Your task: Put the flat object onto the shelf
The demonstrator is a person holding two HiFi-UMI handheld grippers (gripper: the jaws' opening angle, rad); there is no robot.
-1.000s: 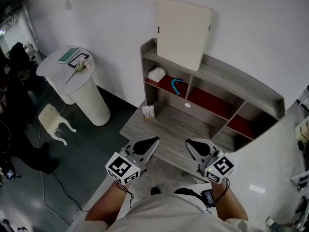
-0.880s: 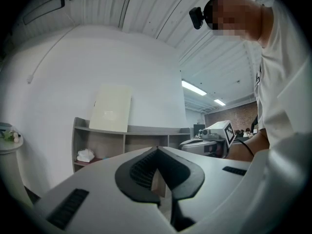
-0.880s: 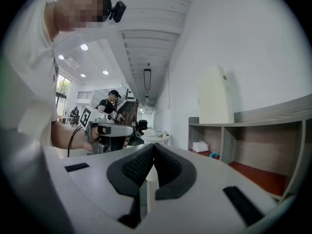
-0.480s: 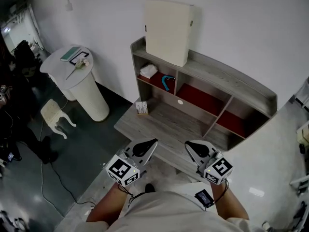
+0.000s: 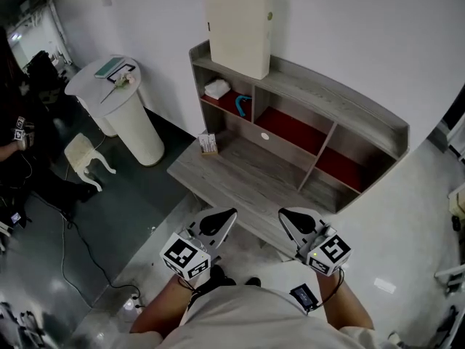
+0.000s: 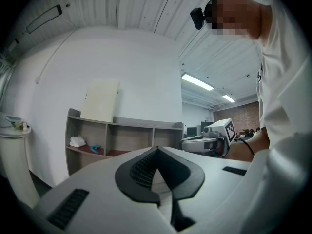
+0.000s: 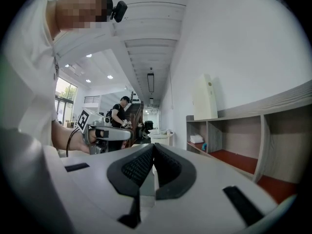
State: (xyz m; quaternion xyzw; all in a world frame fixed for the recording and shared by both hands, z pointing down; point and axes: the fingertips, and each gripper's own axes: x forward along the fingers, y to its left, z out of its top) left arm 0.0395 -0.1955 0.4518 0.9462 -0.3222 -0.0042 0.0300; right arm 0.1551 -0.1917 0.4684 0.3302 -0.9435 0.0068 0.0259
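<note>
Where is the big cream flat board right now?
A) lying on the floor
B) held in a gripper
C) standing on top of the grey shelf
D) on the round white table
C: the cream board stands upright on the top of the grey shelf against the white wall, while the left gripper and right gripper are both shut with nothing in them.

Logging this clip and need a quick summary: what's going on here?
A person stands a little way off from the grey shelf unit, holding a left claw and a right claw low in front of them. Both claws are shut with nothing in them. The flat cream board stands upright on the unit's top, by the wall, with neither claw near it.
</note>
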